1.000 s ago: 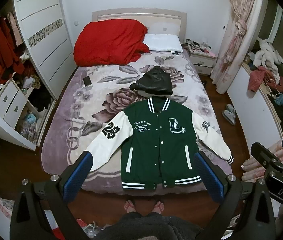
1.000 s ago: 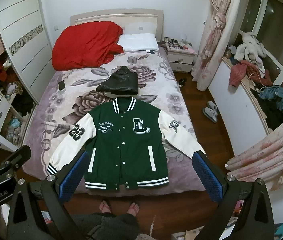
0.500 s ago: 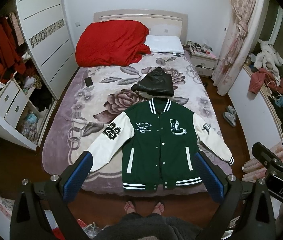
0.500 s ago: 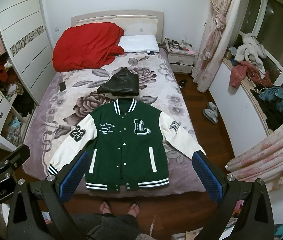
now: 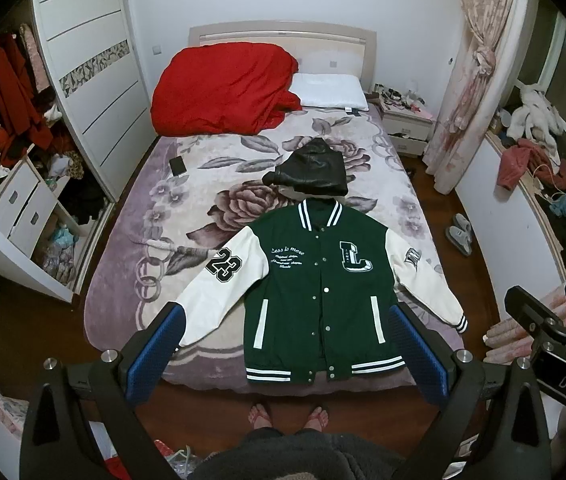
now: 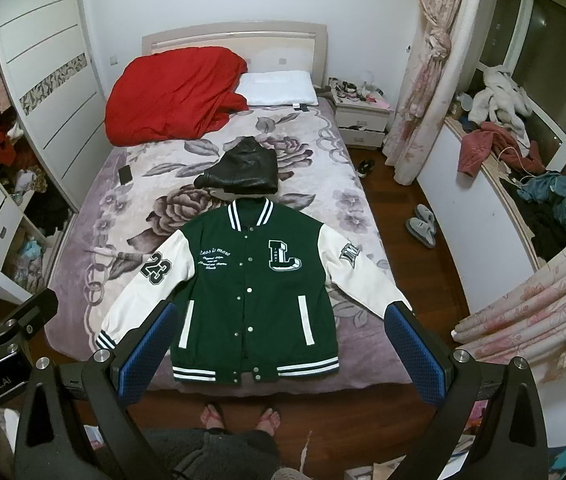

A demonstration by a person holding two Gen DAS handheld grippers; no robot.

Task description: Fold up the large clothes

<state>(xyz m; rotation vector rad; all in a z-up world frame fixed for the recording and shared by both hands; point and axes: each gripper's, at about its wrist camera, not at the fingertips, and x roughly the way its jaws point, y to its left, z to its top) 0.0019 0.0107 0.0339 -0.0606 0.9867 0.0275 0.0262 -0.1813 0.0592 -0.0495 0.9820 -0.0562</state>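
Observation:
A green varsity jacket [image 5: 319, 292] with white sleeves lies flat, front up, at the foot of the bed [image 5: 131, 280]; it also shows in the right wrist view [image 6: 255, 300]. Both sleeves are spread outward. My left gripper [image 5: 285, 346] is open and empty, held high above the foot of the bed. My right gripper [image 6: 279, 344] is open and empty at a similar height. The right gripper's body shows at the left wrist view's right edge [image 5: 551, 332], and the left gripper's body at the right wrist view's left edge [image 6: 7, 328].
A folded black leather garment [image 5: 309, 170] lies just beyond the jacket's collar. A red duvet [image 5: 223, 88] and white pillow [image 5: 331, 86] lie at the headboard, a phone [image 5: 177, 166] on the left. A wardrobe [image 5: 83, 80] stands left, slippers [image 5: 459, 234] and a cluttered ledge right.
Both views have shifted slightly; the jacket sits a little lower and right in the frames. Both grippers stay open and empty. The jacket has not moved.

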